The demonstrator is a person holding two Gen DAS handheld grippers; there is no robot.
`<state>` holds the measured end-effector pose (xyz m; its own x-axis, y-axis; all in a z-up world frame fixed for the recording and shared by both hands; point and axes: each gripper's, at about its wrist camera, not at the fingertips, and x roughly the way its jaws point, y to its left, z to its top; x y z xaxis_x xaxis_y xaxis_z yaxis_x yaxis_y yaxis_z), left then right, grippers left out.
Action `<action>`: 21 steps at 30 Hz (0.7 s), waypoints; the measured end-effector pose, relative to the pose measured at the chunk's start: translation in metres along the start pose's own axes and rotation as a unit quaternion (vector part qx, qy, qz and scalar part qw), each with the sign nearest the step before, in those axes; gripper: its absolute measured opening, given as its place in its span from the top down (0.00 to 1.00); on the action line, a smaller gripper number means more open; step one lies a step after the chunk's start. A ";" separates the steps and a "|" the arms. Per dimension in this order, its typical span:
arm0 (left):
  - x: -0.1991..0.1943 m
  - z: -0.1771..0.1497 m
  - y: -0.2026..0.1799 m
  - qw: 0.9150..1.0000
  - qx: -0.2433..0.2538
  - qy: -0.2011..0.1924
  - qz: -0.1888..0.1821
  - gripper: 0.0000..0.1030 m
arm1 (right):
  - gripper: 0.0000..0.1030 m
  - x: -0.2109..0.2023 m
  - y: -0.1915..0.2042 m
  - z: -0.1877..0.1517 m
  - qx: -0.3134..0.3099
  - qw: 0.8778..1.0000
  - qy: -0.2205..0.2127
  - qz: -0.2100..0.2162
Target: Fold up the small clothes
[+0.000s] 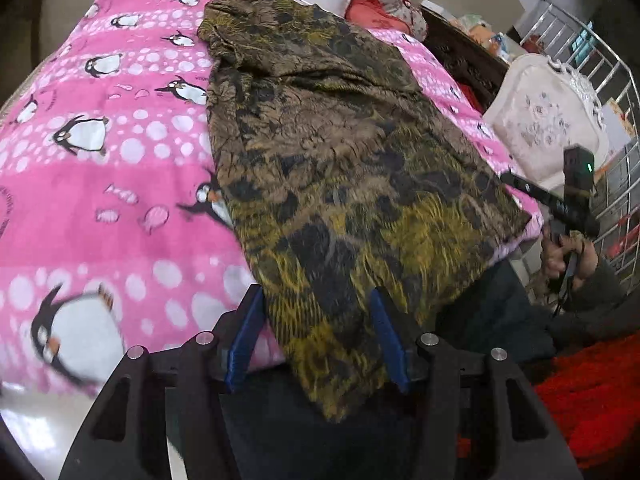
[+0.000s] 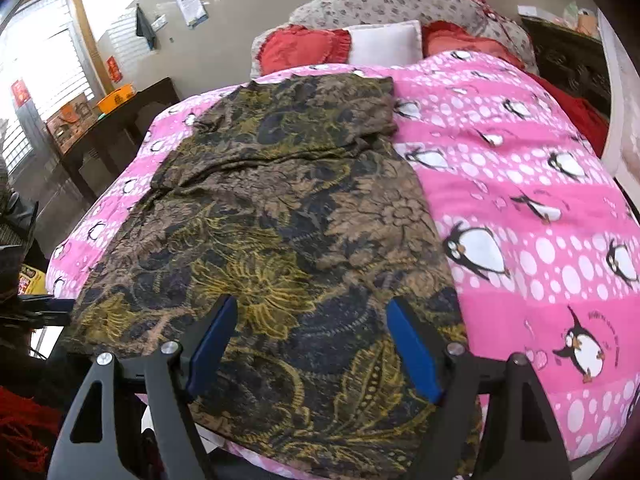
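Observation:
A brown, black and yellow floral patterned garment [image 1: 340,152] lies spread lengthwise on a pink penguin blanket [image 1: 100,184]; its near hem hangs over the bed's front edge. It also shows in the right wrist view [image 2: 280,216]. My left gripper [image 1: 316,300] is open, its blue-padded jaws straddling the hanging hem. My right gripper [image 2: 312,308] is open, jaws apart above the garment's near end. In the left wrist view the right gripper [image 1: 560,204] shows at the bed's right corner in a hand.
Red and white pillows [image 2: 352,46] lie at the head of the bed. A dark side table [image 2: 120,124] with boxes stands at the left. A white headboard and metal rail [image 1: 560,120] stand at the right. Red fabric [image 1: 588,396] lies low beside the bed.

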<state>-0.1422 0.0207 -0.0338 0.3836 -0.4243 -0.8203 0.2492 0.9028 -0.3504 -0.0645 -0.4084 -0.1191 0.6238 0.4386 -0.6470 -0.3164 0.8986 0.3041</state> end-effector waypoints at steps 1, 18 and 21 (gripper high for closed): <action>0.003 0.006 0.006 1.000 -0.017 -0.004 -0.007 0.68 | 0.21 -0.002 0.002 0.000 -0.006 1.000 -0.002 0.001; 0.008 0.013 0.012 0.997 -0.028 0.015 -0.071 0.80 | 0.22 -0.047 -0.034 -0.019 0.016 1.000 -0.012 -0.018; 0.010 0.012 0.006 0.998 -0.015 0.012 -0.055 1.00 | 0.28 -0.057 -0.053 -0.031 0.028 1.000 -0.001 -0.006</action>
<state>-0.1264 0.0204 -0.0390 0.3335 -0.5187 -0.7872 0.2618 0.8531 -0.4512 -0.1057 -0.4810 -0.1202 0.6289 0.4271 -0.6497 -0.2677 0.9034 0.3349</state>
